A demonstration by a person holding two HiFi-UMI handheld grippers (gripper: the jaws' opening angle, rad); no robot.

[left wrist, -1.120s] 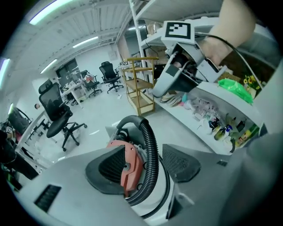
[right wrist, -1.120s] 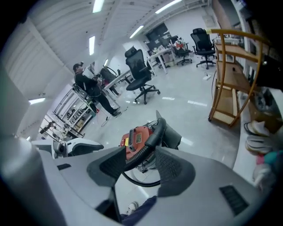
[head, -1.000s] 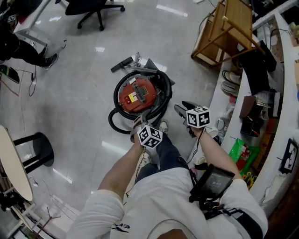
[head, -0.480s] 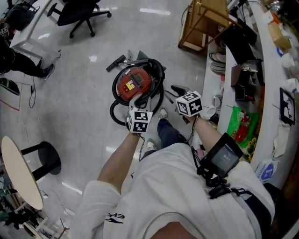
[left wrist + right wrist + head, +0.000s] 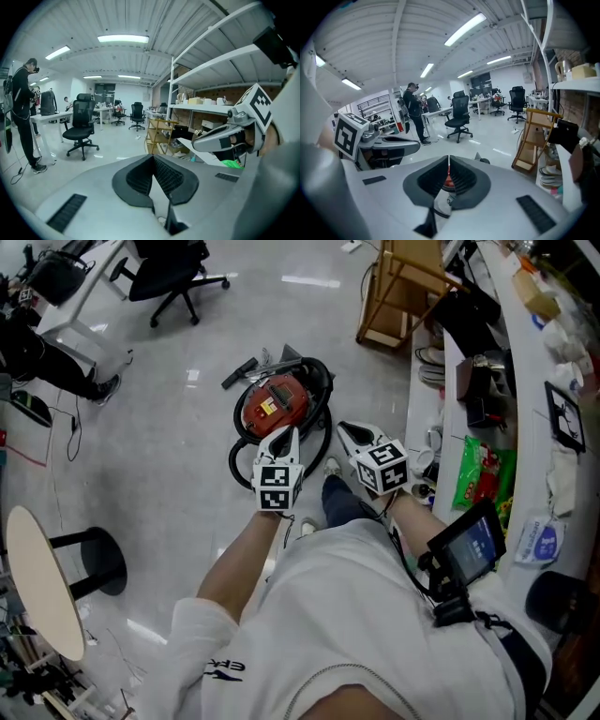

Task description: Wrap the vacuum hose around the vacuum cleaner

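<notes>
The red vacuum cleaner (image 5: 275, 404) stands on the floor with its black hose (image 5: 320, 418) coiled round its body and a loop (image 5: 242, 463) lying at the near side. My left gripper (image 5: 284, 438) hangs above the vacuum's near edge, its jaws having just closed with nothing between them. My right gripper (image 5: 348, 431) is to the right of the vacuum, its jaws likewise just closed and empty. In the left gripper view the gripper (image 5: 153, 157) points across the room. The right gripper (image 5: 448, 160) shows a sliver of the red vacuum (image 5: 448, 181) below its tips.
A wooden rack (image 5: 398, 287) stands behind the vacuum, and a cluttered counter (image 5: 511, 381) runs along the right. An office chair (image 5: 173, 277), a person (image 5: 37, 352), a round table (image 5: 33, 577) and a black stool (image 5: 89, 563) are at the left.
Both grippers have lifted up from beside the vacuum and its hose, and both sets of jaws have gone from open to shut. The vacuum and hose lie as before.
</notes>
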